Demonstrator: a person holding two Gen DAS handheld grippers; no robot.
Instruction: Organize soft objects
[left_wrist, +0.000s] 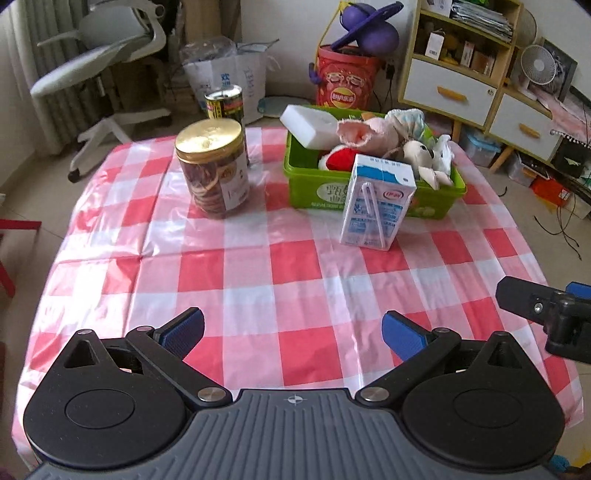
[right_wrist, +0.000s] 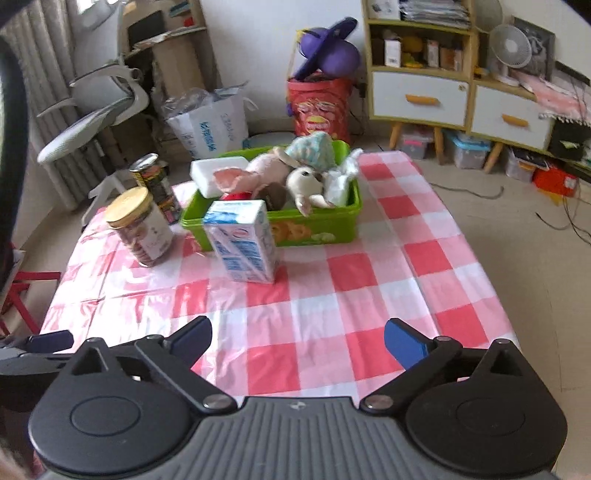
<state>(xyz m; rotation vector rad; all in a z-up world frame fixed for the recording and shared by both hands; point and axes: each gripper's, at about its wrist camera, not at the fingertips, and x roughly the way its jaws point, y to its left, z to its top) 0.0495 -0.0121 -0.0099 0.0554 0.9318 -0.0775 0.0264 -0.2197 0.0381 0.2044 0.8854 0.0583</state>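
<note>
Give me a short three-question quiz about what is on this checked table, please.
1. True or false: the milk carton lies inside the green basket.
2. What colour is the lid of the clear jar? A red, B gold, C blue.
3. Fill in: the fingers of the left gripper and right gripper hold ____.

Key: 1 false, it stands on the tablecloth in front of the basket. 2 B. 3 nothing; both are open above the cloth.
</note>
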